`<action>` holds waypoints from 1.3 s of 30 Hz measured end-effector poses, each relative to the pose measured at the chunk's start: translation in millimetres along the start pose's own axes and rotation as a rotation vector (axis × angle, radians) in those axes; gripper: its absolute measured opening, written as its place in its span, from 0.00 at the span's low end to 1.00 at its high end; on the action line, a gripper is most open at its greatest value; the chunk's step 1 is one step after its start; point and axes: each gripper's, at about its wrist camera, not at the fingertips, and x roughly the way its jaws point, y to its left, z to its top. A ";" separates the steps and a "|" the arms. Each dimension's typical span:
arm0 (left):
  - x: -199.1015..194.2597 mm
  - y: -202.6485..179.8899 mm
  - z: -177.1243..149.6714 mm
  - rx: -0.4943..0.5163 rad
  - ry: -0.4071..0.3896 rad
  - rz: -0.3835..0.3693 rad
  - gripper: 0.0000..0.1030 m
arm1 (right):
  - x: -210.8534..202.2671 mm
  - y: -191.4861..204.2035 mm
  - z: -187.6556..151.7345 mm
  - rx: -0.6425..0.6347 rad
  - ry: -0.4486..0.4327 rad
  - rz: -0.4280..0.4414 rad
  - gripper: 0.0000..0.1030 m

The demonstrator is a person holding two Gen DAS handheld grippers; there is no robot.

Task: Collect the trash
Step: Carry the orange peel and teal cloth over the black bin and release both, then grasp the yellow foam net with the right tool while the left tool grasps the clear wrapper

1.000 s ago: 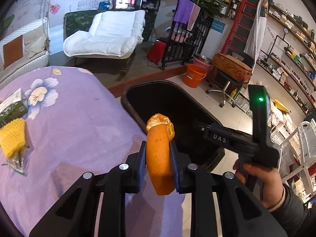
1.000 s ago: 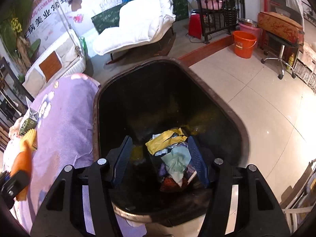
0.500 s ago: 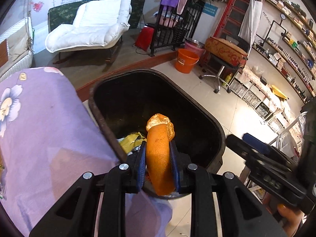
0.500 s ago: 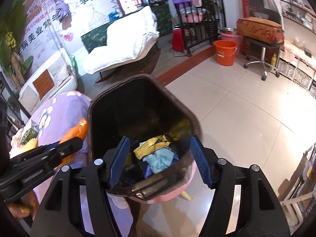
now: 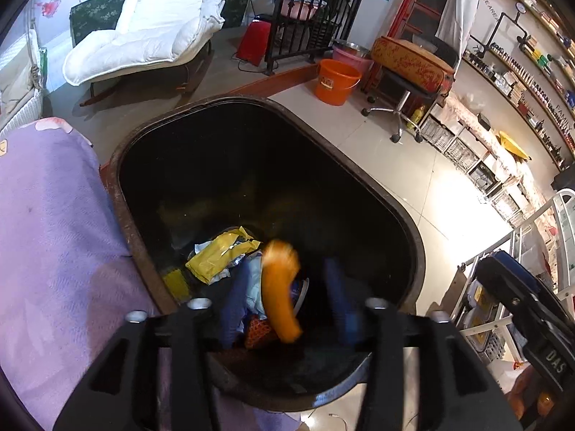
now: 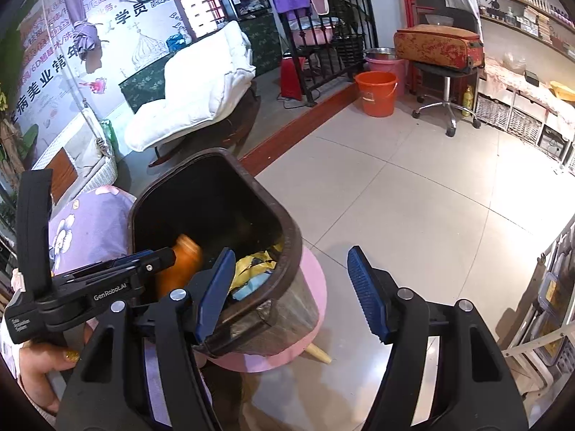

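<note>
Purple cloth with a flower print (image 5: pixel 54 237) covers the table at the left, and the dark brown bin (image 5: pixel 124 212) stands hard against its edge, I'd say so that rubbish can go from the tabletop into it with little carrying. The left gripper (image 5: pixel 284 301) hangs tilted down over the bin's mouth; its jaws have just been opening, and the blue pads now stand clear of the orange peel (image 5: pixel 278 287), which shows blurred between them, loose and seemingly dropping. Below it lies trash already gathered: a crumpled yellow wrapper (image 5: pixel 219 255), pale blue scraps and something red, all at the near end of the bin floor. Seen from the other side, the bin rests on a pink stool (image 6: pixel 316 287), which lifts its rim close to table height. Further right, the right gripper (image 6: pixel 291 294) is open and holds nothing, one finger in front of the bin's rim and the other over bare tiled floor (image 6: pixel 413 194); it looks kept aside to leave the opening free. An orange bucket (image 6: pixel 377 93) stands well apart.
</note>
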 end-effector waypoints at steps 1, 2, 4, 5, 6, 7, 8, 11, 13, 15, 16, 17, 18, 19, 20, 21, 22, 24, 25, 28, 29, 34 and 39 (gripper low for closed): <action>-1.2 -0.8 0.4 0.003 -0.010 0.004 0.59 | -0.4 -1.5 -0.4 0.004 -0.001 -0.005 0.66; -3.5 -1.7 -0.1 0.005 -0.019 0.002 0.64 | -0.4 -3.4 -0.3 0.006 -0.002 -0.009 0.66; -5.2 -0.6 0.5 0.008 -0.029 0.004 0.70 | 0.5 -5.1 1.1 0.007 -0.002 -0.016 0.68; -7.3 0.2 -0.2 0.007 -0.037 0.006 0.72 | 0.7 -6.4 1.1 0.009 -0.002 -0.018 0.68; -12.5 1.1 -2.1 0.002 -0.051 0.004 0.74 | 1.1 -7.0 1.8 0.010 -0.001 -0.019 0.68; -14.8 2.9 -1.9 -0.003 -0.060 0.000 0.76 | 1.8 -6.9 1.7 0.010 0.001 -0.018 0.68; -18.2 4.0 -3.4 -0.008 -0.069 -0.004 0.78 | 2.5 -6.1 1.6 0.007 0.003 -0.017 0.68; -30.0 5.9 -10.6 -0.016 -0.093 0.000 0.79 | 3.9 -2.1 0.9 -0.003 0.008 -0.008 0.69; -38.2 6.9 -15.4 -0.014 -0.111 0.016 0.80 | 4.9 2.6 0.7 -0.010 0.010 -0.003 0.71; -46.7 9.7 -20.3 -0.017 -0.129 0.034 0.80 | 5.4 9.8 -0.9 -0.021 0.014 0.005 0.73; -51.8 12.6 -23.6 -0.018 -0.137 0.041 0.80 | 6.0 12.6 -1.0 -0.028 0.016 0.007 0.73; -56.3 15.1 -27.6 -0.022 -0.144 0.046 0.81 | 6.8 15.6 -0.9 -0.035 0.021 0.010 0.74; -62.3 18.6 -33.3 -0.026 -0.151 0.054 0.81 | 7.2 17.9 -1.1 -0.040 0.023 0.013 0.74; -66.1 21.0 -35.9 -0.028 -0.154 0.062 0.81 | 7.9 21.1 -1.5 -0.048 0.029 0.019 0.75; -72.2 24.9 -41.8 -0.031 -0.165 0.076 0.81 | 8.7 24.9 -1.4 -0.056 0.037 0.025 0.75; -77.5 28.5 -45.8 -0.036 -0.175 0.088 0.81 | 8.9 28.9 -2.1 -0.064 0.041 0.031 0.75; -84.0 33.0 -50.5 -0.043 -0.185 0.101 0.81 | 9.6 35.0 -3.1 -0.080 0.048 0.043 0.75; -97.0 42.5 -58.7 -0.061 -0.207 0.123 0.81 | 10.0 45.3 -4.8 -0.106 0.061 0.061 0.75; -105.2 47.6 -63.5 -0.069 -0.223 0.137 0.81 | 9.2 50.7 -6.4 -0.113 0.064 0.070 0.76; -127.5 65.3 -74.6 -0.089 -0.256 0.182 0.81 | 9.1 71.7 -10.9 -0.154 0.084 0.114 0.76; -135.7 73.6 -79.7 -0.104 -0.272 0.199 0.81 | 9.1 80.6 -12.7 -0.173 0.090 0.129 0.76; -163.3 108.9 -103.3 -0.157 -0.309 0.321 0.81 | 5.4 127.7 -24.7 -0.266 0.123 0.226 0.76; -192.5 151.8 -126.3 -0.242 -0.327 0.408 0.81 | -1.2 179.5 -37.6 -0.371 0.170 0.344 0.76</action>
